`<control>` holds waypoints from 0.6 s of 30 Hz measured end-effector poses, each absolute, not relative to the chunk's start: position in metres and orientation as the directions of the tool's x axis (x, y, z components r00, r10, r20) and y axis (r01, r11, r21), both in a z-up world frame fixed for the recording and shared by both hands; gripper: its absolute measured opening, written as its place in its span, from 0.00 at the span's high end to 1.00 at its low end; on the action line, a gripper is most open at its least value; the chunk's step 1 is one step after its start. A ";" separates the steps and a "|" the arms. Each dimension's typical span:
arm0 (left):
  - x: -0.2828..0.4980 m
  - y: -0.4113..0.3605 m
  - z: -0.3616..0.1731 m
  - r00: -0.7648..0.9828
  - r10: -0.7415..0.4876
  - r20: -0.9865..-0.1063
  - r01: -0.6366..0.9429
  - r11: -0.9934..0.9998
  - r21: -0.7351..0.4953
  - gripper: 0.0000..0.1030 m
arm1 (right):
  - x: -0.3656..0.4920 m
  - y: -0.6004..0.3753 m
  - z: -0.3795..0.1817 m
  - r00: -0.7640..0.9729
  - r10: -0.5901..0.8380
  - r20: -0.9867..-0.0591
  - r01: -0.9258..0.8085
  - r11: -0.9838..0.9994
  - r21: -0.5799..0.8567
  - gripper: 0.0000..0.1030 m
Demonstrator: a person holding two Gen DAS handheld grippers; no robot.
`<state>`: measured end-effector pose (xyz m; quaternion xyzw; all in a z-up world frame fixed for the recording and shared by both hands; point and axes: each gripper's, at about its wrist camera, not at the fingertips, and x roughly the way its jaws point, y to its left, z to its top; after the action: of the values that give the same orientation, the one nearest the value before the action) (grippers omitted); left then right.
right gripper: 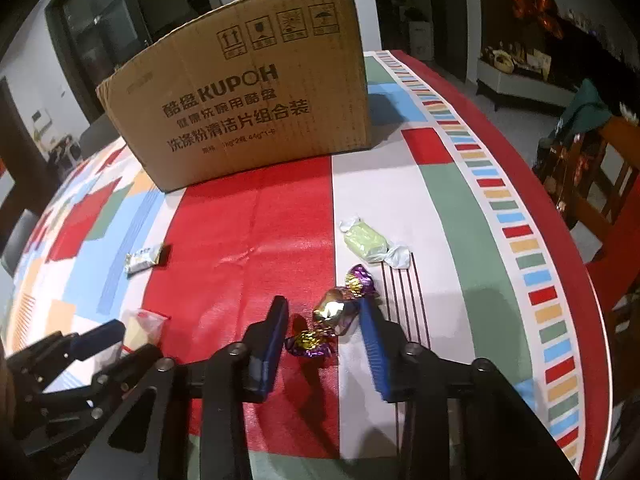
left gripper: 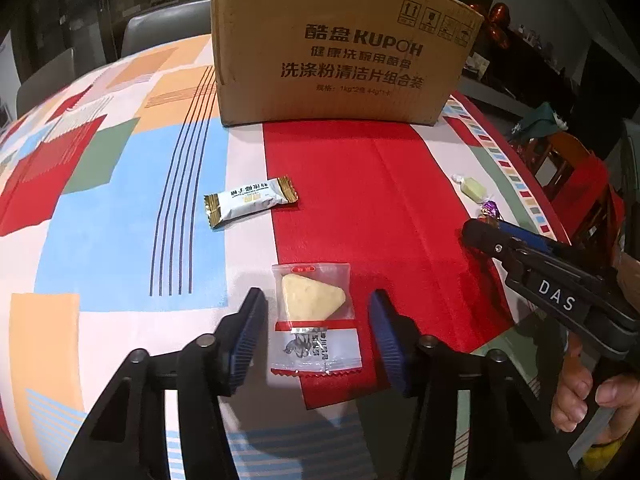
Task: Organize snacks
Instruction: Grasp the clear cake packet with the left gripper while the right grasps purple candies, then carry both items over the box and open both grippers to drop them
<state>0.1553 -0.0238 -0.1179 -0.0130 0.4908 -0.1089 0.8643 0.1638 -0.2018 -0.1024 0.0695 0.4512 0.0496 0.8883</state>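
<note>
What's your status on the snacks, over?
Left hand-held gripper open around the triangle cake packet. Right hand-held gripper open around the foil candy. Both snacks on the table; cardboard box beyond, path clear.

- My left wrist view looks forward and steeply down along the left gripper (left gripper: 318, 332), close over the table (left gripper: 120, 216), with its two fingers filling the bottom edge.
- My right wrist view does the same from the right gripper (right gripper: 324, 340), equally near the cloth, set further toward the table's right edge.
- Both face the cardboard box (left gripper: 340, 52) at the far side.
- They share the box, the red strip, the white bar packet (left gripper: 250, 199) and the green candy (left gripper: 472, 189); each also catches the other gripper at its side.
</note>
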 end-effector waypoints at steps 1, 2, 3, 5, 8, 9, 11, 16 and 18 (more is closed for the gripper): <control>0.155 -0.024 -0.118 0.496 -0.202 -0.844 0.176 0.976 -0.130 0.58 | 0.164 -0.201 -0.103 0.588 0.151 -0.795 -0.030 0.986 0.164 0.72; 0.156 -0.023 -0.118 0.499 -0.202 -0.843 0.175 0.976 -0.130 0.63 | 0.163 -0.200 -0.103 0.588 0.151 -0.795 -0.035 0.986 0.162 0.78; 0.156 -0.022 -0.118 0.499 -0.204 -0.842 0.174 0.976 -0.134 0.63 | 0.163 -0.200 -0.103 0.587 0.153 -0.795 -0.040 0.986 0.160 0.79; 0.156 -0.021 -0.118 0.500 -0.210 -0.840 0.172 0.975 -0.141 0.65 | 0.161 -0.198 -0.103 0.586 0.158 -0.795 -0.049 0.986 0.160 0.79; 0.155 -0.019 -0.117 0.502 -0.220 -0.836 0.169 0.973 -0.155 0.66 | 0.159 -0.195 -0.102 0.584 0.172 -0.794 -0.065 0.984 0.166 0.80; 0.155 -0.019 -0.116 0.500 -0.225 -0.836 0.169 0.972 -0.161 0.67 | 0.157 -0.193 -0.101 0.583 0.178 -0.793 -0.073 0.983 0.167 0.80; 0.154 -0.018 -0.116 0.498 -0.235 -0.835 0.168 0.970 -0.174 0.67 | 0.154 -0.190 -0.099 0.586 0.186 -0.789 -0.088 0.982 0.167 0.80; 0.151 -0.018 -0.109 0.516 -0.239 -0.823 0.175 0.969 -0.172 0.67 | 0.149 -0.184 -0.091 0.594 0.204 -0.778 -0.112 0.979 0.172 0.80; 0.149 -0.017 -0.105 0.524 -0.241 -0.817 0.177 0.969 -0.172 0.67 | 0.147 -0.183 -0.088 0.598 0.213 -0.772 -0.121 0.977 0.176 0.80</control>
<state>0.1495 -0.0170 -0.1051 -0.0339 0.4729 -0.1197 0.8723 0.1467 -0.1826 -0.0876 0.0528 0.4384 0.0936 0.8923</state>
